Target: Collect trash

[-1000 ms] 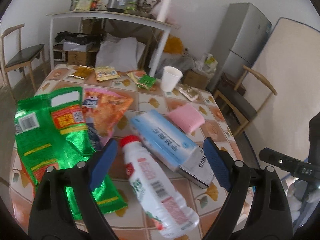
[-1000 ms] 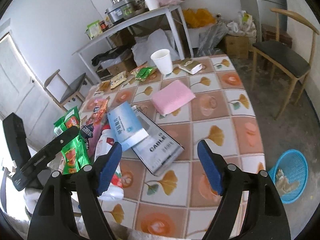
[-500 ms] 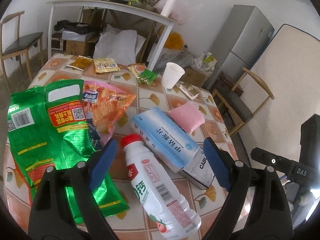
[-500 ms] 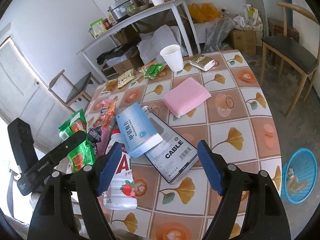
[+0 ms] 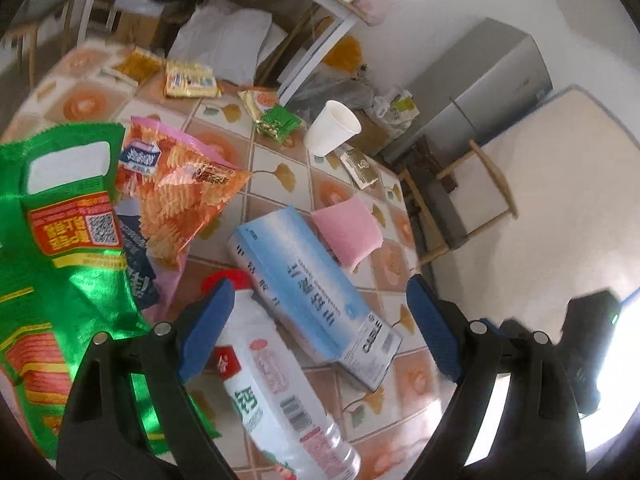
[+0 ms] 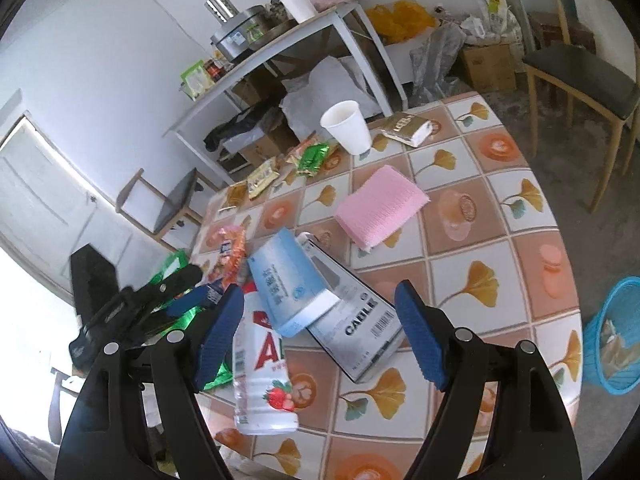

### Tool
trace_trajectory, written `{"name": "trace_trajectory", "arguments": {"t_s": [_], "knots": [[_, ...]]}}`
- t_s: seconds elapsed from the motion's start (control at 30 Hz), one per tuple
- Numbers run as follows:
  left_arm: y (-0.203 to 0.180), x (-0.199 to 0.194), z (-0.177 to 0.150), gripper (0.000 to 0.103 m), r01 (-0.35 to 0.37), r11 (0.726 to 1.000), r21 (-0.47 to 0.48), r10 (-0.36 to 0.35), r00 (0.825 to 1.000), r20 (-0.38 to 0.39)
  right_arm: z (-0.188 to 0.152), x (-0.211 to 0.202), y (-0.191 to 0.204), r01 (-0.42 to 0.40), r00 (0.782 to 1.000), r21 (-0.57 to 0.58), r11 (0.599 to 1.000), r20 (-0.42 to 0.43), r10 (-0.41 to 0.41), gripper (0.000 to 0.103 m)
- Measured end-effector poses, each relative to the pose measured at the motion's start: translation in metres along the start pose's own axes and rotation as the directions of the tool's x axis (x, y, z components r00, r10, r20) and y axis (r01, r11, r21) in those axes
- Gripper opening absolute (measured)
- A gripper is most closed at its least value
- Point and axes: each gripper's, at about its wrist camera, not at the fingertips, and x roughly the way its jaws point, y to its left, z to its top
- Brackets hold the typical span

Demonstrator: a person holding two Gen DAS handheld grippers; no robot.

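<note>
Trash lies on a tiled table [image 6: 500, 240]. A white drink bottle with a red cap [image 5: 272, 392] lies near the front edge; it also shows in the right wrist view [image 6: 264, 376]. A blue carton [image 5: 304, 288] rests on a grey cable box [image 6: 356, 324]. A green foil bag [image 5: 60, 264] and an orange snack bag [image 5: 180, 192] lie to the left. My left gripper [image 5: 320, 328] is open over the bottle and carton. My right gripper [image 6: 320, 336] is open over the same pile.
A pink sponge [image 6: 380, 208], a white paper cup [image 6: 348, 124], a small gold pack [image 6: 404, 124] and several small wrappers [image 5: 192, 80] lie farther back. A blue basket [image 6: 612, 344] stands on the floor at right. A chair [image 6: 576, 64] stands beyond the table.
Both grippers have moved closer to the bottle and carton pile. The left view has tilted and dropped lower. Both stay open.
</note>
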Motion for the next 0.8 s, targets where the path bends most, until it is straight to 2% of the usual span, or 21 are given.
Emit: {"name": "trace_trajectory", "arguments": {"t_s": [0.1, 0.2, 0.4, 0.47, 0.67, 0.8], "knots": [[0.012, 0.009, 0.011, 0.083, 0.018, 0.998, -0.060, -0.019, 1.000, -0.024, 0.004, 0.013, 0.003, -0.018, 1.000, -0.001, 1.000, -0.016, 0.018, 0.076], [0.019, 0.021, 0.018, 0.083, 0.006, 0.996, -0.091, -0.011, 0.998, -0.058, 0.008, 0.031, 0.008, -0.039, 0.998, -0.007, 0.999, -0.045, 0.038, 0.075], [0.027, 0.055, 0.023, 0.083, -0.006, 0.989, -0.151, -0.016, 0.989, -0.144, 0.013, 0.074, 0.024, -0.049, 0.991, -0.080, 0.996, -0.128, 0.038, 0.066], [0.026, 0.063, 0.024, 0.083, -0.009, 0.989, -0.147, -0.014, 0.987, -0.158, 0.014, 0.087, 0.026, -0.050, 0.988, -0.092, 0.994, -0.149, 0.036, 0.063], [0.015, 0.081, 0.026, 0.082, 0.000, 0.993, -0.115, -0.022, 0.982, -0.189, 0.017, 0.118, 0.013, -0.055, 0.978, -0.059, 0.997, -0.204, 0.042, 0.047], [0.008, 0.089, 0.027, 0.082, 0.031, 0.994, -0.102, -0.051, 0.977, -0.205, 0.015, 0.130, 0.001, -0.099, 0.965, -0.012, 0.995, -0.247, 0.093, 0.036]]}}
